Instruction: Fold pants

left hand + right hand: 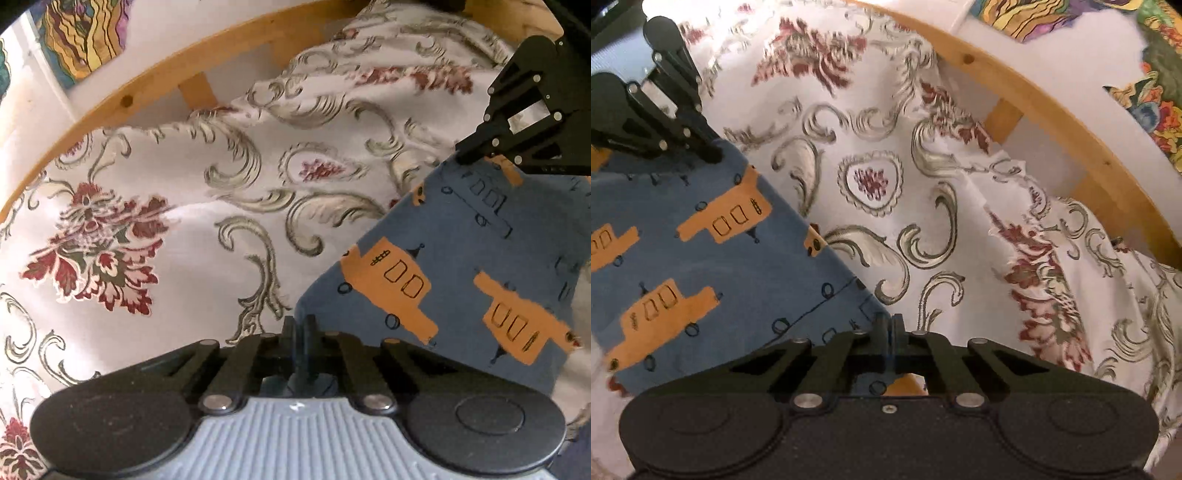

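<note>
Blue pants (pixel 461 236) printed with orange trucks hang stretched between my two grippers above a floral cloth. In the left wrist view my left gripper (pixel 301 326) is shut on one corner of the pants at the bottom centre. My right gripper (pixel 466 157) pinches the far corner at the upper right. From the right wrist camera, the right gripper (pixel 888 326) is shut on the near edge of the pants (pixel 701 266). The left gripper (pixel 714 155) holds the opposite corner at the upper left. The lower part of the pants is hidden below both views.
A white cloth with red flowers and grey scrolls (pixel 184 206) (pixel 923 184) covers the surface under the pants. A curved wooden rail (pixel 155 83) (pixel 1052 110) borders it at the back. Colourful patterned fabric (pixel 1034 14) hangs beyond the rail.
</note>
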The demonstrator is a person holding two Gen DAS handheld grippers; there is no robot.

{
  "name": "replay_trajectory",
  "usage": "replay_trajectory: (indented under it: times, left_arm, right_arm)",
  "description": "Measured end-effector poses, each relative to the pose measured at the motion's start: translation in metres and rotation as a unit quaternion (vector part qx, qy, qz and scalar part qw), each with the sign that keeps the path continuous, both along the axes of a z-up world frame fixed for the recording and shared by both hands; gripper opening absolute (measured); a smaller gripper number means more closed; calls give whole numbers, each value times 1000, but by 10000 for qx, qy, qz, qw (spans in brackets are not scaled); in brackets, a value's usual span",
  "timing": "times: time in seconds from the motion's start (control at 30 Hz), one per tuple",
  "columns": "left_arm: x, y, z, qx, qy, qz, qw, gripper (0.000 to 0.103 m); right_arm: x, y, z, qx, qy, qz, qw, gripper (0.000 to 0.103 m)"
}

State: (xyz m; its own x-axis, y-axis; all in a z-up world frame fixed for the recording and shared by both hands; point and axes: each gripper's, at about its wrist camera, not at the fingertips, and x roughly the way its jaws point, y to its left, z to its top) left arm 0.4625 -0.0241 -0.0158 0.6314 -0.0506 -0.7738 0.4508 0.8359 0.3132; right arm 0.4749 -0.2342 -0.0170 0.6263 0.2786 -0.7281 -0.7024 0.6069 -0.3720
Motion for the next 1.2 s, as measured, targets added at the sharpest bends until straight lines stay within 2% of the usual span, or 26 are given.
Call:
replay_trajectory:
  times: [0.1,0.13,0.17,0.2,0.27,0.3,0.37,0.43,0.47,0.57,0.63,0.67,0.8,0.87,0.93,1.03,1.13,1.17,1.2]
  left_arm:
    - [8,5,-11,40,184,75,9998,19]
    - [9,10,-10,-15,189,69,9998,30]
    - [7,18,-7,-122,173,56,9998,42]
    - [5,29,0,-278,162,31,9995,48]
    - [-5,53,15,-508,21,-72,9987,63]
    - [-9,66,24,-577,-57,-111,9983,68]
    - [-18,91,41,-709,-73,-177,9973,86]
    - [-21,117,54,-869,112,-161,9960,91]
    - [-23,127,57,-951,293,-133,9949,91]
    - [-22,149,56,-1050,843,9,9909,90]
    - [-26,154,48,-818,1025,90,9913,85]
    - [-28,155,45,-684,1101,98,9915,79]
    - [-34,149,38,-358,1355,-80,9901,68]
    - [-35,146,39,-317,1462,-178,9886,51]
    - [-32,142,37,-194,1576,-212,9871,41]
    - [-32,134,24,189,1654,-171,9859,33]
    - [-34,128,20,348,1638,-154,9858,20]
    - [-35,126,19,369,1615,-115,9861,16]
    - [-36,125,19,424,1551,-71,9870,14]
  right_arm:
    - [7,8,-17,-170,69,-11,9998,0]
    - [9,9,-20,-186,99,-19,9998,1]
    - [10,8,-21,-150,141,-40,9998,7]
    - [11,6,-20,-66,143,-76,9998,12]
    - [10,0,-10,214,173,-117,9996,45]
    - [8,-2,-4,397,183,-64,9990,53]
    - [3,-3,11,895,347,243,9951,80]
    - [3,6,23,1353,647,742,9859,94]
    - [3,14,26,1497,721,947,9815,97]
    - [10,52,27,1861,1168,1525,9636,97]
    - [10,77,22,1865,1363,1711,9578,97]
    - [12,90,18,1777,1398,1775,9578,96]
    - [23,130,5,1449,1511,1897,9592,85]
    - [28,137,-1,1362,1560,1916,9594,79]
    - [31,144,-3,1239,1522,1927,9614,73]
    - [32,150,-9,1071,1484,1943,9637,66]
    - [32,157,-13,826,1419,1966,9666,47]
    - [31,159,-14,747,1373,1984,9676,35]
    - [29,161,-15,683,1332,1995,9684,29]
